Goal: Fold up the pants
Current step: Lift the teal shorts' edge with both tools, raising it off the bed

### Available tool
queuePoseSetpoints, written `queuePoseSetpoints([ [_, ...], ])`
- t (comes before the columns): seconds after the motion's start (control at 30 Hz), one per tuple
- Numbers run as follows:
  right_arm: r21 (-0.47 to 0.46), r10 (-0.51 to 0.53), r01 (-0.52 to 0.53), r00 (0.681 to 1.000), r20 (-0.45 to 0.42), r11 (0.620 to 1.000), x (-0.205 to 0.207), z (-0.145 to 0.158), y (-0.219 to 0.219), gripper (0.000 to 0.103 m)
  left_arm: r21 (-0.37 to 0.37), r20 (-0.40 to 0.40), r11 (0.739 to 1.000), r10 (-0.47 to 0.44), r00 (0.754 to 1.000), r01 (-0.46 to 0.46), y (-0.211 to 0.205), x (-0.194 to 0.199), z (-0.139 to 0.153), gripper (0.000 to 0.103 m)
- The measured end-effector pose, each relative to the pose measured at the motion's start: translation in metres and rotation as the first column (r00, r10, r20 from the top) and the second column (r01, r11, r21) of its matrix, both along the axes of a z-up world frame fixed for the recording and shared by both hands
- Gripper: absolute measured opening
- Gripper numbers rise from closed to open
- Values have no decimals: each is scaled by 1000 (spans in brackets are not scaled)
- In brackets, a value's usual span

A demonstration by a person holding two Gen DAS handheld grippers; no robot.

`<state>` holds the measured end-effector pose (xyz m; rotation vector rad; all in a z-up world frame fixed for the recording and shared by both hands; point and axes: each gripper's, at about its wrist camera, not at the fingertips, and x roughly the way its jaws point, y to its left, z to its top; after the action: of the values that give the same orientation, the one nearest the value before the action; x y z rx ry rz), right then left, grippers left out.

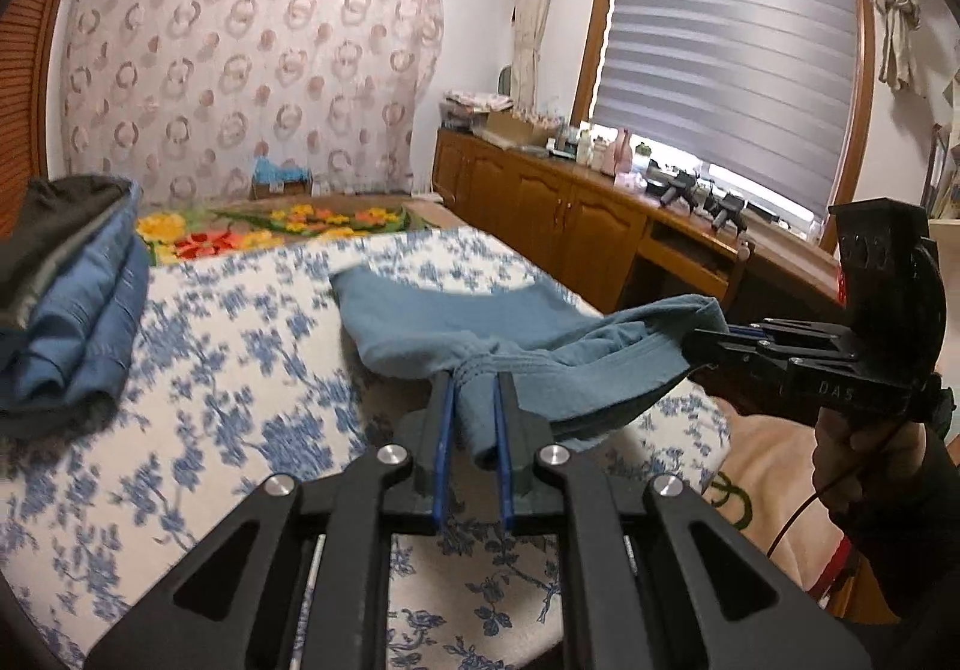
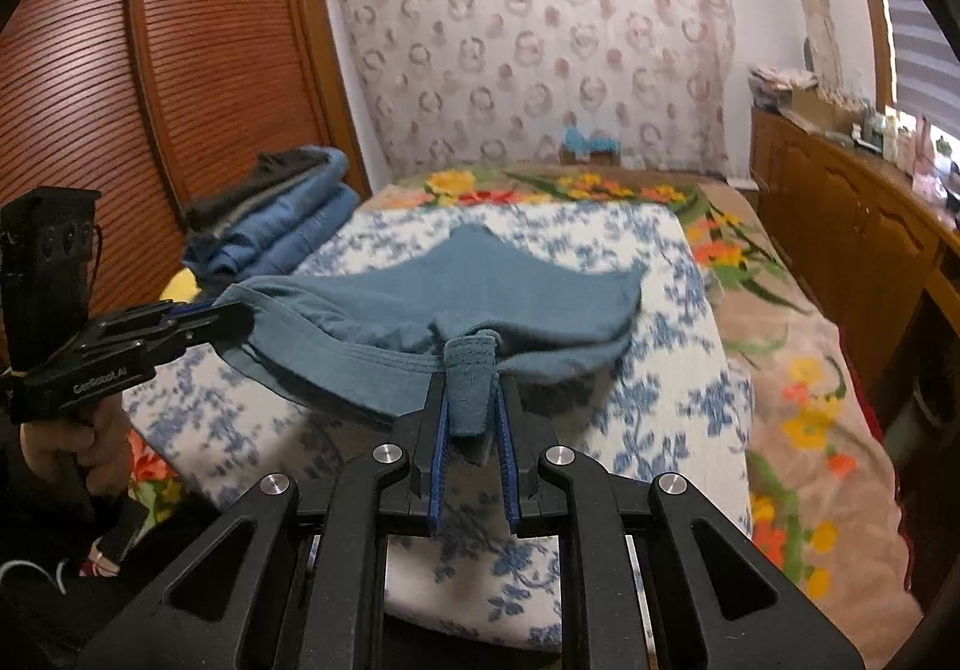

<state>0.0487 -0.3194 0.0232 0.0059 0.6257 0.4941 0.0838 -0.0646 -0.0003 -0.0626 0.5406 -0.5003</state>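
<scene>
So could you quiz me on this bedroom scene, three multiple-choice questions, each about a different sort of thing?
1. Where is the stack of folded clothes?
A. on the wooden cabinet
B. on the bed by the slatted wardrobe
C. on the floor

2. What colour are the pants being handled?
A. red
B. blue
C. white

3. How are the pants held?
A. lying loose
B. by one gripper only
C. by both grippers

Answers:
1 B: the stack sits at the bed's edge beside the wardrobe.
2 B: the cloth is blue.
3 C: the left gripper and the right gripper each have jaws shut on the waistband.
</scene>
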Motion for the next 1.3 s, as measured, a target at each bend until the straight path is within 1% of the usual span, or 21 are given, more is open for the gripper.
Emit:
queuePoseSetpoints([
  [0.17,2,22,-22,998,52,1000,-1,24,7,12,-1,61,1000,12,998,-12,8,-4,28,8],
  [0.33,-1,47,-47,990,134,999,6,63,22,12,-3,134,999,37,990,-37,21,-2,61,8],
  [0.47,-13,81,-81,979,189,997,13,87,40,12,-21,181,998,70,981,-67,39,2,87,8],
  [0.53,-13,103,-103,972,212,995,16,95,48,12,-28,199,996,90,976,-86,49,1,95,8],
  [0.6,-9,118,-119,969,216,993,18,97,54,12,-29,205,995,101,974,-97,56,0,96,8],
  [0.7,-10,138,-139,968,211,990,21,96,63,12,-35,199,993,120,973,-115,64,-1,91,8],
  [0.83,-25,161,-159,969,185,987,30,83,74,12,-31,170,991,131,977,-128,71,7,78,8],
  [0.93,-30,173,-170,976,131,985,44,60,79,12,-10,127,991,131,983,-131,73,20,55,8],
  [1.07,-22,174,-174,984,36,985,69,20,84,12,1,52,990,140,989,-140,73,42,25,8],
  [1.17,-25,177,-177,984,-10,984,88,0,86,12,15,14,989,148,989,-148,72,61,8,8],
  [1.23,-38,183,-183,983,-16,982,103,-2,89,12,24,6,988,150,989,-150,70,74,5,8],
  [1.3,-64,186,-186,983,-11,980,122,2,94,12,39,6,987,154,988,-154,69,91,8,8],
])
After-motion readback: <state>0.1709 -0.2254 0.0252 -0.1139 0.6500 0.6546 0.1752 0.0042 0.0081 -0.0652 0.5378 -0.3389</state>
